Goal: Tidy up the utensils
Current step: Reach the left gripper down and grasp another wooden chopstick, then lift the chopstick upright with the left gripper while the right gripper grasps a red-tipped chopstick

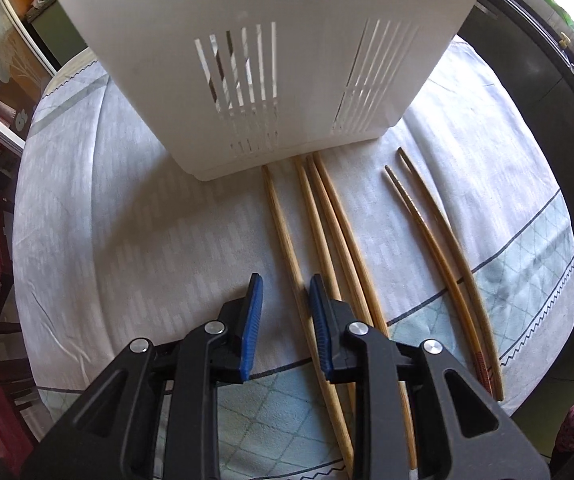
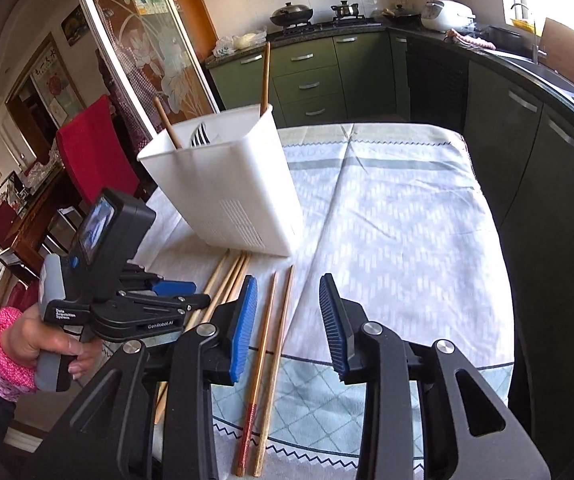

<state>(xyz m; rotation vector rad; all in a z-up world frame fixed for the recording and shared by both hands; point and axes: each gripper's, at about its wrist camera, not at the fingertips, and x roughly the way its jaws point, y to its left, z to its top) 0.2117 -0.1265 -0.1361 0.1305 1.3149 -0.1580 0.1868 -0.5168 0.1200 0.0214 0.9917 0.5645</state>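
Observation:
A white slotted utensil holder [image 1: 271, 60] stands on the tablecloth, with two chopsticks [image 2: 265, 76] and fork tines [image 2: 199, 136] sticking out of its top. Several pale chopsticks [image 1: 327, 232] lie side by side in front of it. My left gripper [image 1: 285, 284] is low over them and open; the leftmost pale chopstick [image 1: 283, 232] runs between its blue pads [image 1: 251, 320], closer to the right one, and is not clamped. A darker pair of chopsticks [image 2: 271, 320], one with a red patterned end, lies to the right. My right gripper [image 2: 289, 308] hovers open above that pair, holding nothing.
A hand in a pink sleeve [image 2: 3, 344] holds the left gripper [image 2: 183, 294]. The table's near edge [image 2: 327, 456] is just below the chopstick ends. A red chair [image 2: 87, 148] stands at the left, and green cabinets [image 2: 311, 80] under a stove counter stand behind.

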